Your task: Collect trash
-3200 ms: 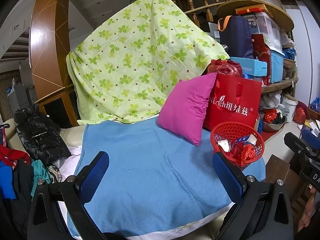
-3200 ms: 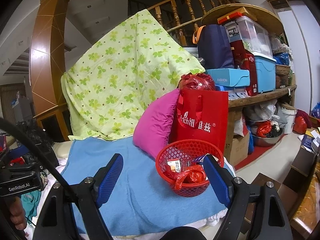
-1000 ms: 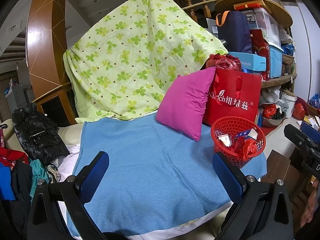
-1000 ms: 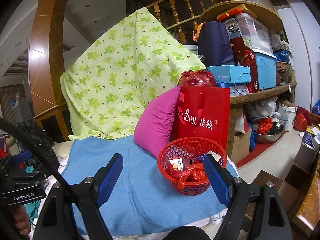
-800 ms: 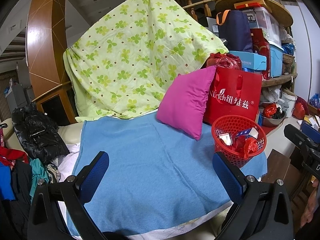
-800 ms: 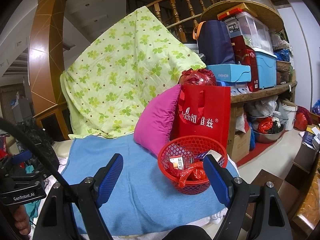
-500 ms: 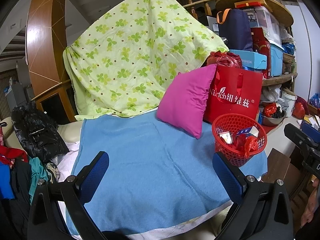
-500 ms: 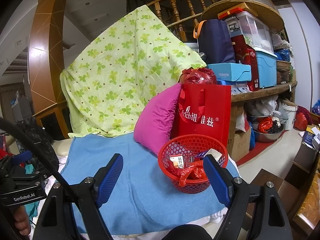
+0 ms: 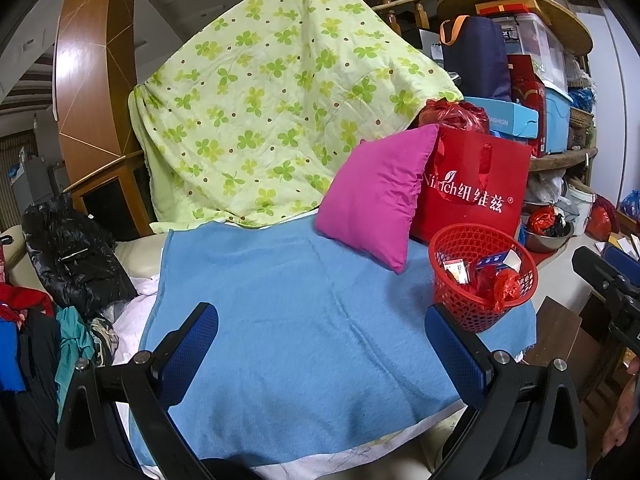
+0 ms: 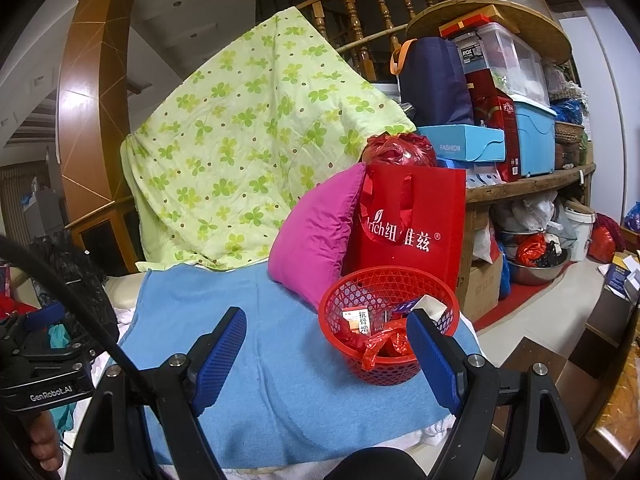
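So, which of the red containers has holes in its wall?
The round red basket on the blue towel; the red paper bag behind it has plain sides.

Basket [image 10: 390, 322] set on towel [image 10: 280, 372], wrappers [image 10: 384, 342] inside; pillow [image 10: 316, 240] and bag [image 10: 412, 224] behind; quilt [image 10: 256, 140] draped farther back.
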### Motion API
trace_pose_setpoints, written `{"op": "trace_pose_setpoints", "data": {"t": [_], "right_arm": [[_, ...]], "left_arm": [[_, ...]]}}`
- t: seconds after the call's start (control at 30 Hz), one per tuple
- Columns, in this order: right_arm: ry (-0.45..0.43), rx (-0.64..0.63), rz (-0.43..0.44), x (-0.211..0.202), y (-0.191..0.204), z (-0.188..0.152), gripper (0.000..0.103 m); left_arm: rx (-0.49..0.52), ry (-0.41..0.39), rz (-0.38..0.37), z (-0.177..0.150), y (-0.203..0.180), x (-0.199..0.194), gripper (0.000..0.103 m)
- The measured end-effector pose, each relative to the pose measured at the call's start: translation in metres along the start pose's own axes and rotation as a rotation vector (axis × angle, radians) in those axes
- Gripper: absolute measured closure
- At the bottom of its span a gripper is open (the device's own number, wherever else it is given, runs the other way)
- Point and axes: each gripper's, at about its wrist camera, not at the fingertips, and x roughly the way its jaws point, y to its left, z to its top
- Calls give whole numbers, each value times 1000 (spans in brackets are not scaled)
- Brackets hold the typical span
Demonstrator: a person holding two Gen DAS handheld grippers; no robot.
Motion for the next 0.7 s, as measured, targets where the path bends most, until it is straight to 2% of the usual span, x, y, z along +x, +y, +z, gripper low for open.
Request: {"op": "trace_pose_setpoints", "data": {"t": [0.33, 0.7], "right_arm": [[14, -10, 9, 6, 6, -10, 18], [19, 2, 10, 8, -1, -5, 18]], "left_arm": [[-8, 13, 3, 0, 6, 4, 0], [6, 20, 0, -1, 2, 5, 0]]}}
